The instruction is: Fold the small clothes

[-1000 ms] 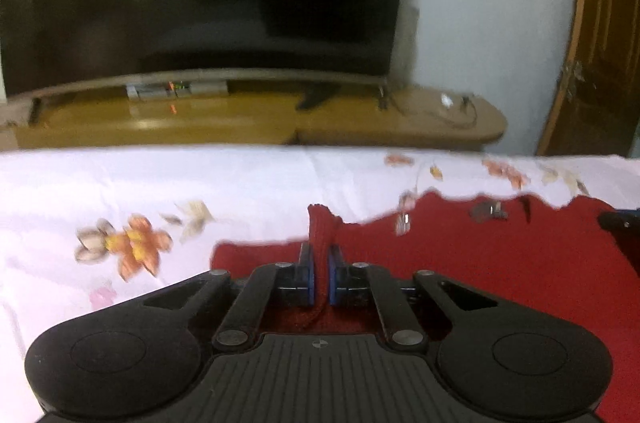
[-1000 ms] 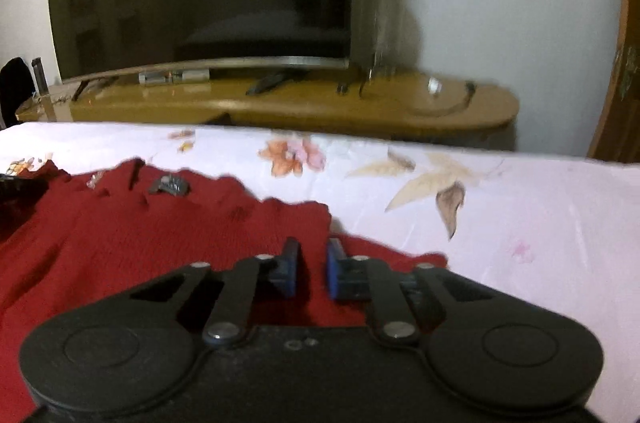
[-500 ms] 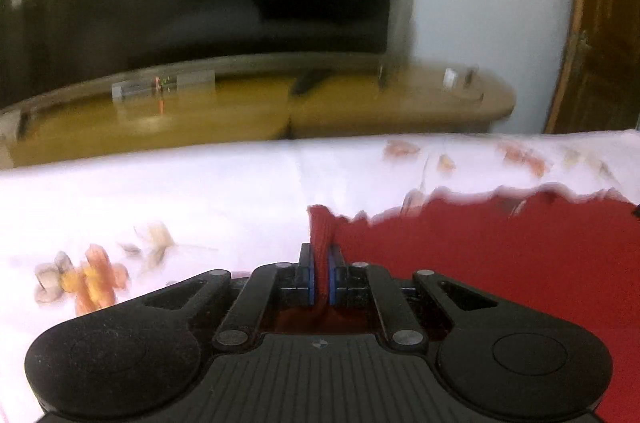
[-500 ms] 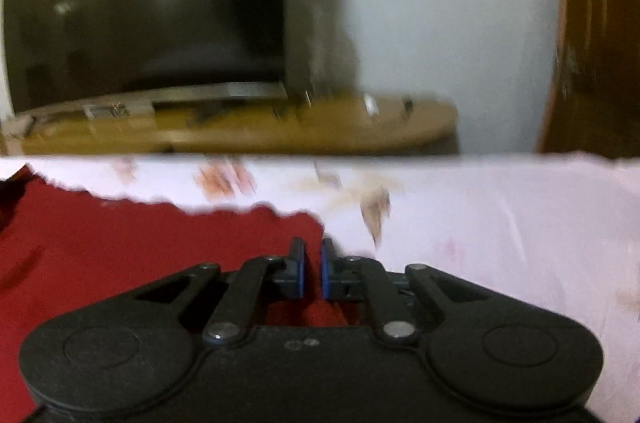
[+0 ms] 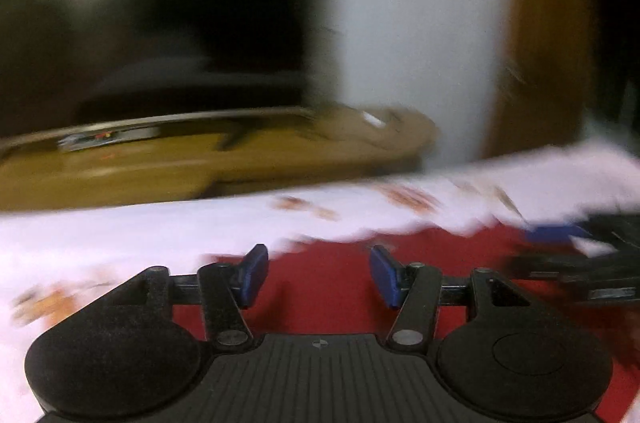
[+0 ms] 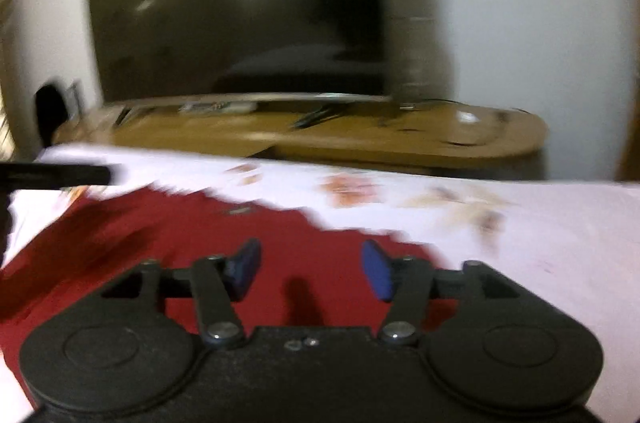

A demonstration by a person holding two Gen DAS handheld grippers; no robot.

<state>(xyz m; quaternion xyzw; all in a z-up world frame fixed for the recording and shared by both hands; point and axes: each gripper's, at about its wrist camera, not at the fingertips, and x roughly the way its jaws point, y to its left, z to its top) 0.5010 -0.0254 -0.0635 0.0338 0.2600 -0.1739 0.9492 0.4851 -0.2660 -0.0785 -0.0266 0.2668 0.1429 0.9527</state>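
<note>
One red garment [image 5: 332,287] lies flat on the floral sheet [image 5: 120,235], low in both frames. Two grippers, left [image 5: 319,273] and right [image 6: 311,269], have just opened wide, nothing between their blue pads.

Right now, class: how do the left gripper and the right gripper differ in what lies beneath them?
The left gripper hangs over the red garment's left edge; the right gripper hangs nearer its right edge. Both have just been opening, with blue pads apart and nothing pinched.
</note>
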